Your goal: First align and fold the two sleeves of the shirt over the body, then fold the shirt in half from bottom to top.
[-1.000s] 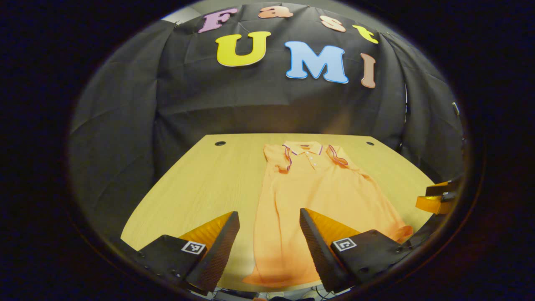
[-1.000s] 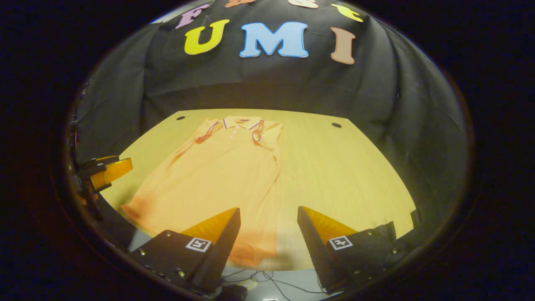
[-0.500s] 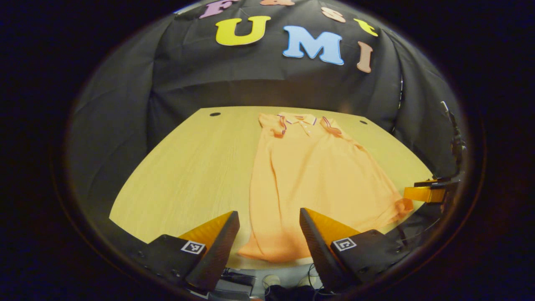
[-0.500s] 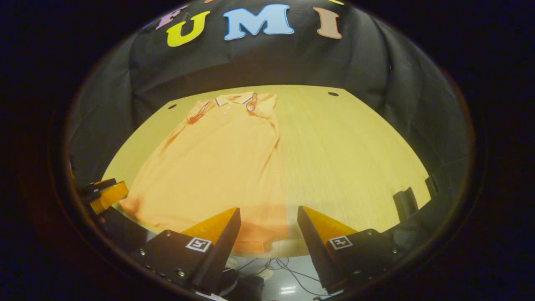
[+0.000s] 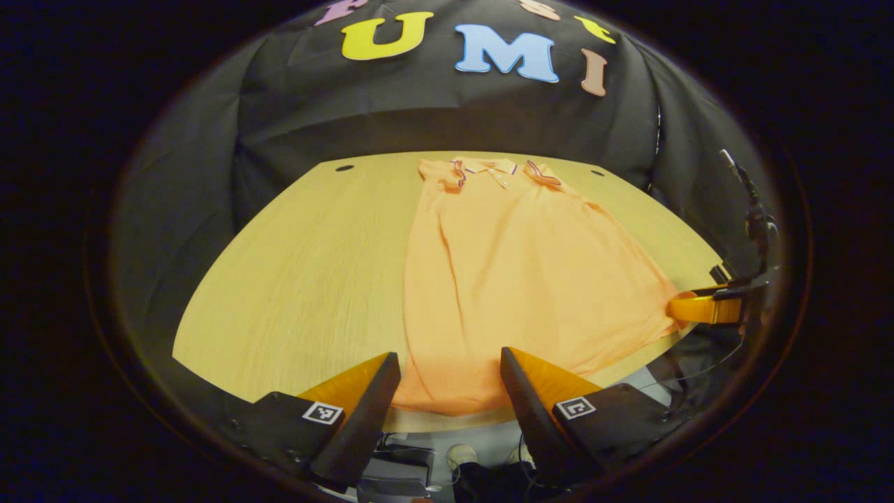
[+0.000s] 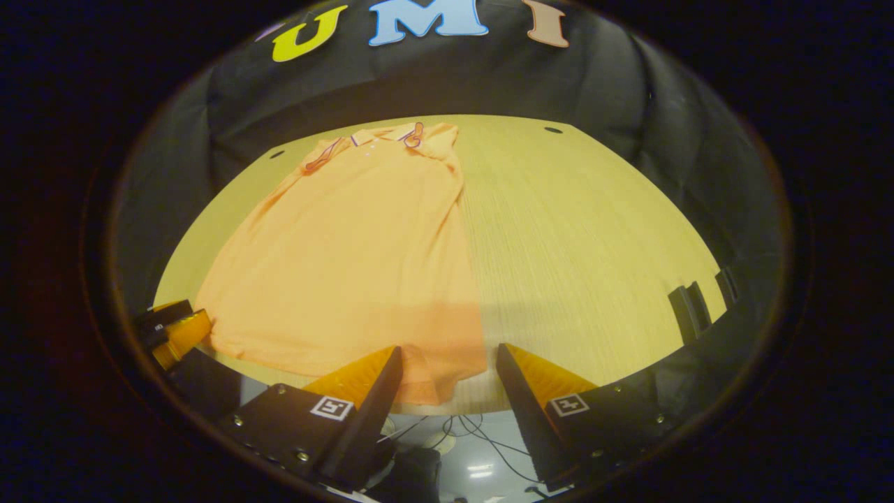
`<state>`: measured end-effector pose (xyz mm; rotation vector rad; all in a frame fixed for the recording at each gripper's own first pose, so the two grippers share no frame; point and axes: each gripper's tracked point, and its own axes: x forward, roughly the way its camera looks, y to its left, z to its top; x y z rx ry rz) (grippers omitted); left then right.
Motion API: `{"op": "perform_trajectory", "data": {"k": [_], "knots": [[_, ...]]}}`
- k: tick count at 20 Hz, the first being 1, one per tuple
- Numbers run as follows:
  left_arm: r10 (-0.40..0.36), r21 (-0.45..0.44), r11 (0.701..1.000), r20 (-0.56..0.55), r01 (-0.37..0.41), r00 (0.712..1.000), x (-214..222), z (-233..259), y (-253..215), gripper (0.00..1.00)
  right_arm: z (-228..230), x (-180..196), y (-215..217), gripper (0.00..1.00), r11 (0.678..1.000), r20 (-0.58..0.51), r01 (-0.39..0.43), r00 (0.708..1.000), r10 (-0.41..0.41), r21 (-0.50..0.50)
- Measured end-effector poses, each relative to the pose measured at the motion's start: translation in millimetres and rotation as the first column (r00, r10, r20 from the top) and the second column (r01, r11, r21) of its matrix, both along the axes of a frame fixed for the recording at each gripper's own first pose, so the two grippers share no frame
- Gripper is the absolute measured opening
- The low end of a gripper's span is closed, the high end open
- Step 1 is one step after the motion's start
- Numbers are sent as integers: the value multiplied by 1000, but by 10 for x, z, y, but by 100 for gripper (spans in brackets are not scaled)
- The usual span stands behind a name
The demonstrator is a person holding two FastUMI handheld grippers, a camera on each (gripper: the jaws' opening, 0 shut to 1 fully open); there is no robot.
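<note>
Both my claws gaped empty at the hem.
The limp orange knit polo shirt [image 5: 517, 279] would sag; I judged its 6 o'clock corners best.

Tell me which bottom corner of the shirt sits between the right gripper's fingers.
The shirt's hem corner beside the bare table; the other lies by the left gripper.

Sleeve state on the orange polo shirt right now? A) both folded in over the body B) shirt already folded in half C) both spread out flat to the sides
A: the orange polo shirt lies full length on the wooden table, both sleeves turned in beside the collar.
</note>
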<state>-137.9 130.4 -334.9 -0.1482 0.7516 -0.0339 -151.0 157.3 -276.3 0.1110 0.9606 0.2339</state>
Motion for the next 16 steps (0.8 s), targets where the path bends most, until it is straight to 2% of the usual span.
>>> {"op": "perform_trajectory", "data": {"k": [2, 7, 8, 9, 10, 12, 13, 14, 16], "knots": [[-8, 19, 1000, 12, 8, 1000, -5, 5, -21, 98, -2, -12, 8, 87, 1000, 6, -14, 1000, 14, -11], [-1, 38, 999, 18, 0, 1000, 32, -24, -30, 97, 3, -47, 50, 87, 1000, 24, -16, 1000, 16, -8], [5, 39, 999, 15, -6, 1000, 23, -34, -23, 97, -10, -48, 75, 85, 1000, 27, -20, 999, 20, -11], [9, 40, 999, 15, -10, 1000, 42, -36, -31, 96, -6, -45, 77, 78, 1000, 32, -23, 999, 24, -15], [10, 41, 999, 13, -10, 1000, 38, -32, -41, 94, 2, -49, 76, 78, 1000, 34, -23, 999, 23, -13], [4, 41, 999, 14, -4, 1000, 28, -25, -83, 75, 2, -73, 92, 78, 1000, 30, -29, 999, 29, 0], [-7, 41, 999, 15, 6, 1000, 31, -22, -124, 63, 7, -76, 87, 57, 1000, 36, -29, 999, 29, 1], [-15, 39, 999, 18, 15, 1000, 41, -13, -167, 55, 8, -81, 82, 51, 999, 40, -44, 998, 44, -8], [-31, 44, 999, 29, 29, 999, 47, -10, -228, 39, 7, -80, 157, 51, 997, 46, -78, 996, 77, 13]]}}
